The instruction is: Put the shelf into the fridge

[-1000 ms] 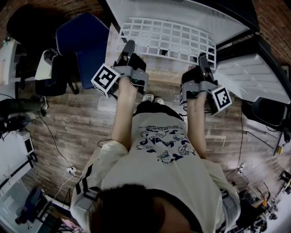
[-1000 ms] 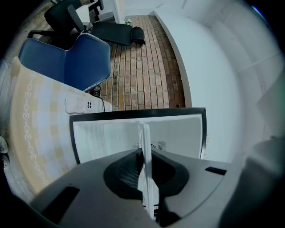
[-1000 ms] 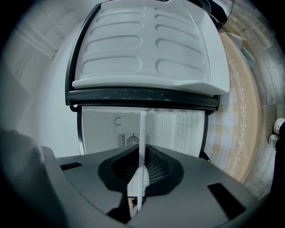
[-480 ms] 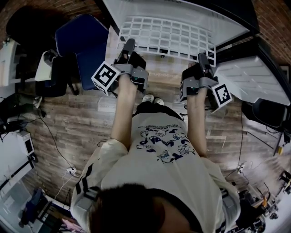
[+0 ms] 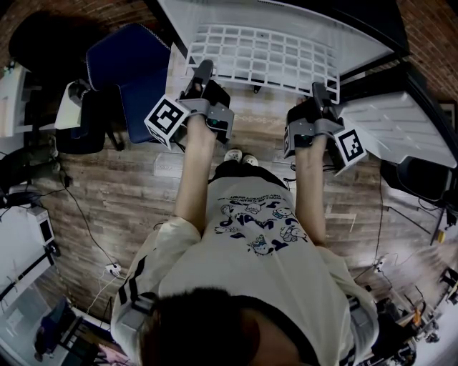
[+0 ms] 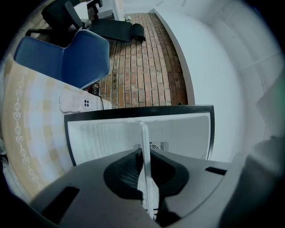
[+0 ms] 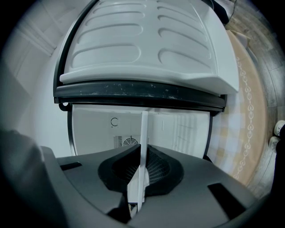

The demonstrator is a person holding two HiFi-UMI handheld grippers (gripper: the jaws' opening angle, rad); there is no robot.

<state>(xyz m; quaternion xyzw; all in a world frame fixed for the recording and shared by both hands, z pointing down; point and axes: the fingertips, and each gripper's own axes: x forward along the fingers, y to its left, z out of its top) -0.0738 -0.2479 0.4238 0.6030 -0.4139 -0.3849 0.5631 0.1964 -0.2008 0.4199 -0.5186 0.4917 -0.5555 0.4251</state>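
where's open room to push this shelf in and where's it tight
Free: the fridge cavity ahead, bare between its black rim and vented back wall. Tight: the blue chair on the left, the open fridge door on the right.

No legible text; perhaps a "C" mark [image 7: 115, 122] on fridge wall [image 7: 91, 131]

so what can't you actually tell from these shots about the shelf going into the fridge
Whether the shelf has its far edge on a rail: head view, white on the white fridge interior; both gripper views show it only edge-on.
Back-wall vent: both gripper views, partly behind the fingers and shelf.
Round mark on the back wall: right gripper view, too small to read.
Rest of the fridge: head view, cut off by the top edge.
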